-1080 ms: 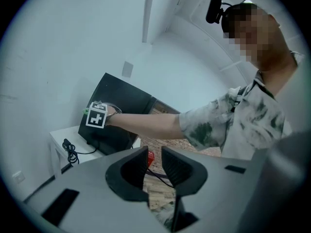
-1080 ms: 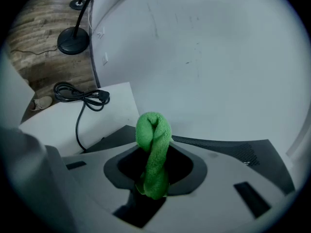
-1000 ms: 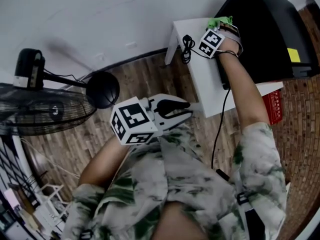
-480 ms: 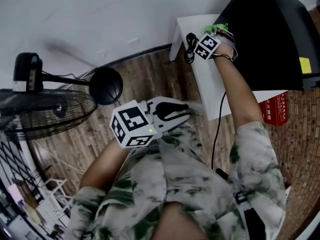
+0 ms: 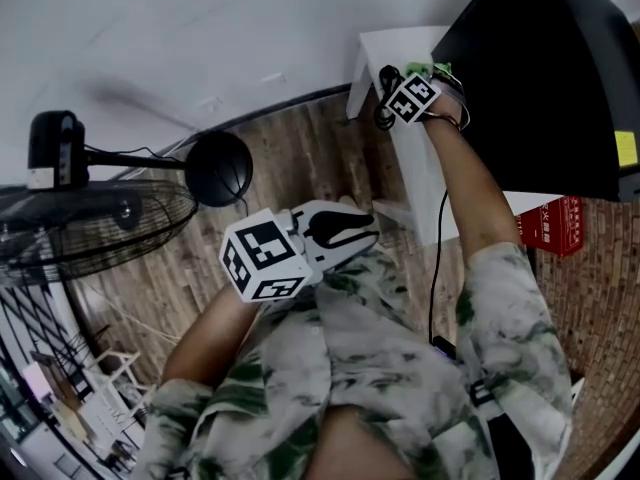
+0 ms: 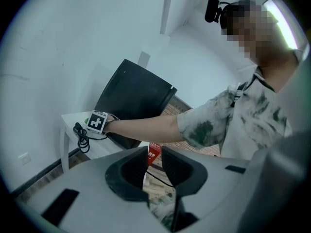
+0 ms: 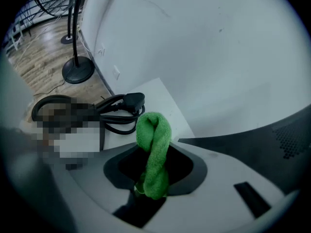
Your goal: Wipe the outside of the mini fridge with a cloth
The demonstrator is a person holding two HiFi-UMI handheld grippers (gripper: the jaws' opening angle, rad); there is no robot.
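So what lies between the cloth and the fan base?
A coiled black cord on the white table, then bare floor up to the base; clearest in the right gripper view.

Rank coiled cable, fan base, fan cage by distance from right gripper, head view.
1. Coiled cable: on the white table, beside the right gripper holding the cloth.
2. Fan base: on the floor, farther left.
3. Fan cage: far left edge.

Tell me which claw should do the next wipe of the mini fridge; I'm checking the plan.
Right. The right claw is shut on the green cloth, close beside the black mini fridge. The left claw holds nothing, jaws slightly apart, near the person's torso.
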